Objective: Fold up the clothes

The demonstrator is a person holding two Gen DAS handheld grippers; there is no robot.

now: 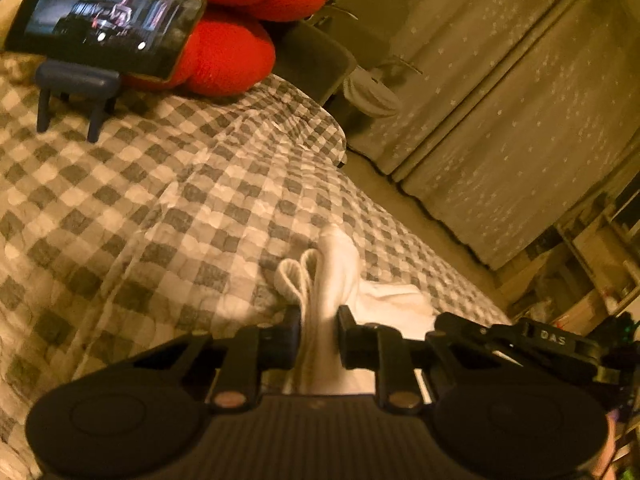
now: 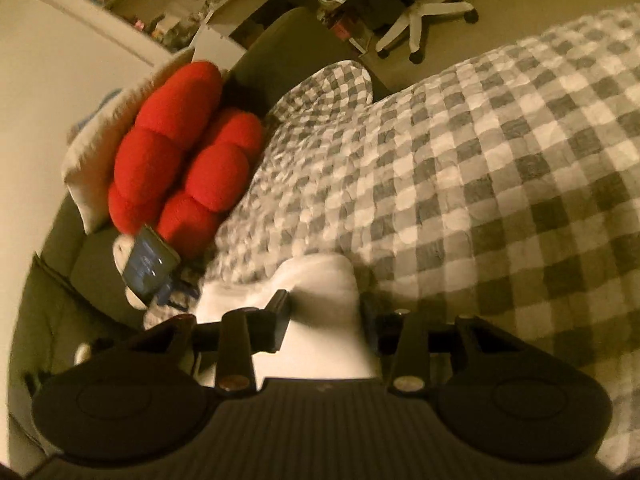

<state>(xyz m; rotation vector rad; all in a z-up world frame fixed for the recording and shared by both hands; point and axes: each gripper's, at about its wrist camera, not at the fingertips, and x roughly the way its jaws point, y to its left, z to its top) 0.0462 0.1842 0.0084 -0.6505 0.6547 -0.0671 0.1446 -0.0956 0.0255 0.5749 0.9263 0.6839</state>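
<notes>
Pinching a bunched fold of a white garment [image 1: 334,280], the left gripper [image 1: 319,334] is holding the cloth just above a grey-and-white checked bedspread [image 1: 132,208]. Its two fingers are pressing in from either side, with the fabric squeezed narrow between them and rising in a soft ridge just beyond the tips. A looped white cord or hem edge [image 1: 294,276] is showing just to the left of that ridge, and more of the cloth is lying flat on the bedspread to the right of the fingers.

Seen from the right wrist, the right gripper [image 2: 324,320] is reaching over another part of the white garment [image 2: 316,280]. Its fingers are standing well apart with a broad mound of cloth between them; whether they are actually pressing on it is hard to tell through the motion blur.

Beyond the fingers, a red cushion [image 2: 176,152] and a phone on a small stand [image 1: 104,24] are sitting at the far end of the bed.

Judging by how it is crumpling and drooping, the garment is light, soft and limp, with no stiffness to hold a shape. It will likely sag wherever unsupported, so taking hold at edges or corners, one in each gripper, should be keeping it spread for folding.
</notes>
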